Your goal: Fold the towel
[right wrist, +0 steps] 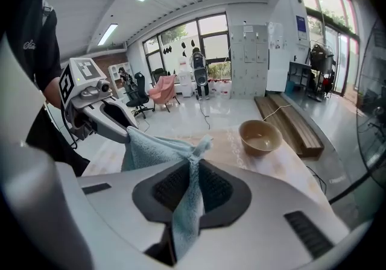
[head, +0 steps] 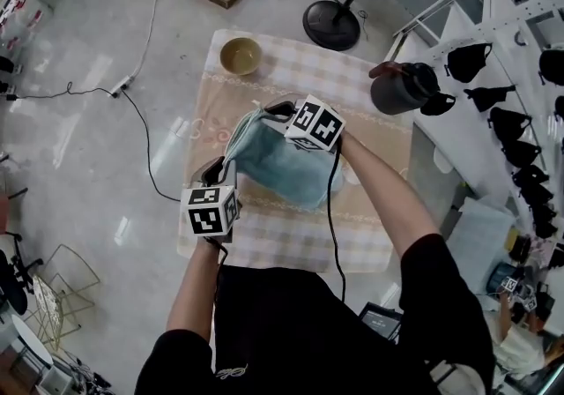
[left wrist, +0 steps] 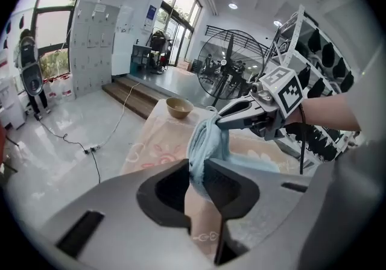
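While a person leans over a small table [head: 291, 239] covered in a pale checked cloth, each hand holds a two-jaw gripper, and a light blue towel [head: 286, 164] hangs between the two.

The left gripper [head: 220, 168] has its jaws clenched on one bunched corner of the towel. In the left gripper view, the fabric [left wrist: 208, 142] is pinched between the dark pads of that gripper [left wrist: 196, 178] and runs up and away from them to the tip of the right gripper [left wrist: 222, 121], which sits just ahead and slightly to the right.

The right gripper [head: 278, 111] also grasps the towel. In the right gripper view, its jaws [right wrist: 193, 184] are pressed together on a thin strip of fabric [right wrist: 157, 148]. A short tuft pokes out beyond the pads, and the rest spreads to the left, where the left gripper [right wrist: 126, 133] clamps the other corner.

From the head view, the body of the towel sags below and between the two grippers, over the middle of the table. Whether its lowest fold touches the cloth cannot be told.

Beyond both grippers, at the table's far edge, stands a tan bowl [head: 240, 55], well apart from the towel. To the right of the right gripper, near the table's far right corner, sits a dark grey jug [head: 401, 89]. Past the table, the round black base of a floor fan [head: 331, 25] rests on the grey floor.
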Demonstrator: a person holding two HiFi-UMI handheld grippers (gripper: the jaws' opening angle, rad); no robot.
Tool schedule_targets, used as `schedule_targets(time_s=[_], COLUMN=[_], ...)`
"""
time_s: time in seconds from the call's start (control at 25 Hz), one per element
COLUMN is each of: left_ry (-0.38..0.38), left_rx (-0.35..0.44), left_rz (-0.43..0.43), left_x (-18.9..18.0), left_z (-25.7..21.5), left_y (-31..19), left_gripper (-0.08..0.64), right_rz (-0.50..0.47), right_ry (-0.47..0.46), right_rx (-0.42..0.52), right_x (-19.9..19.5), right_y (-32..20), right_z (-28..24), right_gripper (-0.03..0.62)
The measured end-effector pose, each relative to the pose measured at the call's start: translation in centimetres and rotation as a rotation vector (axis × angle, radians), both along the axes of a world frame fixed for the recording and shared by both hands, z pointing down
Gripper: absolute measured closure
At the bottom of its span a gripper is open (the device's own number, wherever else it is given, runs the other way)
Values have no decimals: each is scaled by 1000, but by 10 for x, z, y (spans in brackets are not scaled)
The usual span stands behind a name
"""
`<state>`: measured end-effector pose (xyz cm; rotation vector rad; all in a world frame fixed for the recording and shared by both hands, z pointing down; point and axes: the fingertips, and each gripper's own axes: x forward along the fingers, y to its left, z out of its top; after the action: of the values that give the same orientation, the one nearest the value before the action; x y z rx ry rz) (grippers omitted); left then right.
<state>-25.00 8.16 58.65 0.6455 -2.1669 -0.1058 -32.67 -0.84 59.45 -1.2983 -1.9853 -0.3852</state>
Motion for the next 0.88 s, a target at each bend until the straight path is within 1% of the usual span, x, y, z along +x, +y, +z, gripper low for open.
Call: schedule_targets(time_s=[0.12, 0.4, 0.64, 0.76, 0.88], left_ry=[-42, -112, -166, -182, -179], left_rx=[-6, -19, -40, -35, -30], left_rz=[40, 137, 249, 305, 355], left_x=[7, 29, 51, 63, 78], left_z=[-13, -39, -56, -59, -54], left_y=[-10, -41, -77, -99, -119], left_gripper=[488, 488, 488, 488, 488], right_rz=[20, 75, 132, 169, 200], right_ry=[-31, -71, -108, -118, -118], right_rx=[-15, -32, -48, -52, -48], right_x=[9, 33, 60, 73, 88], right_y=[-11, -42, -79, -102, -121], right_z=[-11, -31, -45, -45, -39], right_gripper=[548, 548, 548, 548, 548])
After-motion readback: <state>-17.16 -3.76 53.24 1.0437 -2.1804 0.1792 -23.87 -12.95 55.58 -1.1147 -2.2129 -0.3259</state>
